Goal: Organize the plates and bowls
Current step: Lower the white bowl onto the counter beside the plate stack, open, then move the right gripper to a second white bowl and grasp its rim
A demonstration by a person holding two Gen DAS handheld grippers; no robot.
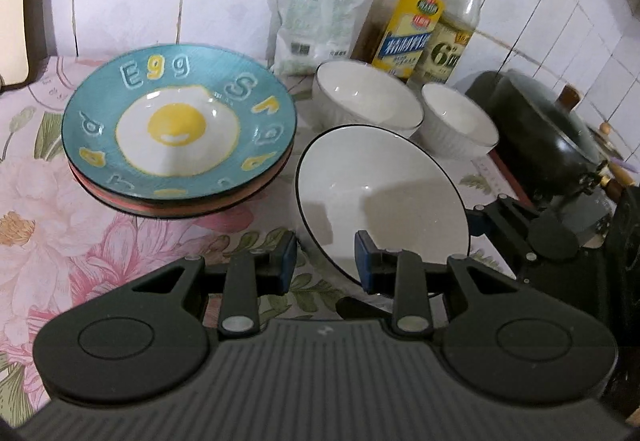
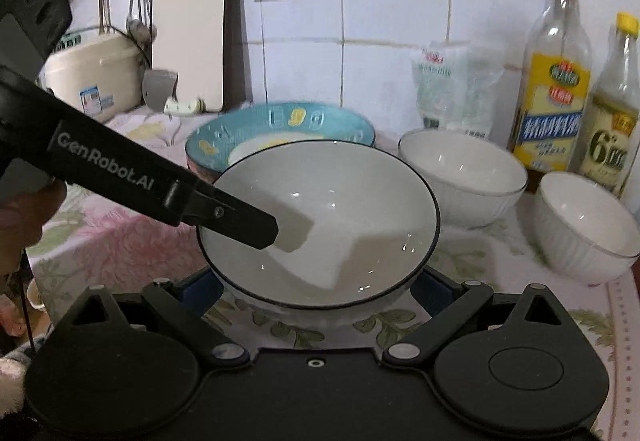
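Observation:
A white bowl with a black rim (image 1: 384, 185) (image 2: 320, 217) hangs tilted just over the flowered tablecloth. My left gripper (image 1: 326, 259) straddles its near rim, one finger inside and one outside, and holds it. In the right wrist view that inner finger (image 2: 256, 229) reaches in from the left. My right gripper (image 2: 318, 289) clamps the bowl's body from both sides. A teal egg-pattern plate (image 1: 180, 129) (image 2: 280, 121) tops a short stack just left of and behind the bowl. Two white ribbed bowls (image 1: 366, 97) (image 1: 460, 121) stand behind it to the right.
Two oil bottles (image 1: 408, 21) (image 1: 456, 33) and a white bag (image 1: 316, 21) stand against the tiled wall. A black lidded pot (image 1: 544, 133) sits at the far right. A rice cooker (image 2: 92, 69) and a cutting board (image 2: 188, 21) stand back left. A person's hand (image 2: 24, 209) holds the left gripper.

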